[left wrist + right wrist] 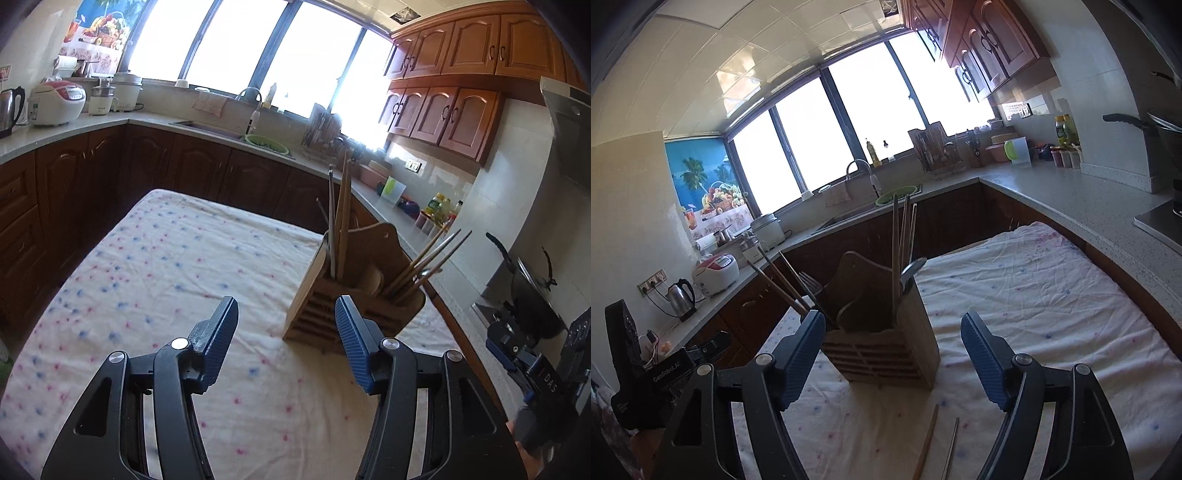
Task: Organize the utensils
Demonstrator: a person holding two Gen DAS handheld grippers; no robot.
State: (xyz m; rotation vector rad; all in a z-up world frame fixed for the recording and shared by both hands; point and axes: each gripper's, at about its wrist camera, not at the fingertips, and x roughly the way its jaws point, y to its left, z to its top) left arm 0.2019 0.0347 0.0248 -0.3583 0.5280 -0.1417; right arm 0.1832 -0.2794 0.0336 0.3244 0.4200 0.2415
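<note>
Upright, slatted wooden utensil holder (886, 343) bristling with chopsticks (903, 236); both tongs (286, 332) (892, 354) open, empty.

Stood upright on the dotted cloth: a slatted wooden utensil holder (882, 354) with a taller shaped back board. Held several long chopsticks (903, 236) nearly vertical in one compartment, and more chopsticks (783, 280) leaning outward from the opposite end. Also carried a fork (809, 282) and a metal spoon (912, 271). Lay loose on the cloth before it: two sticks (940, 443), side by side, not touching it.
</note>
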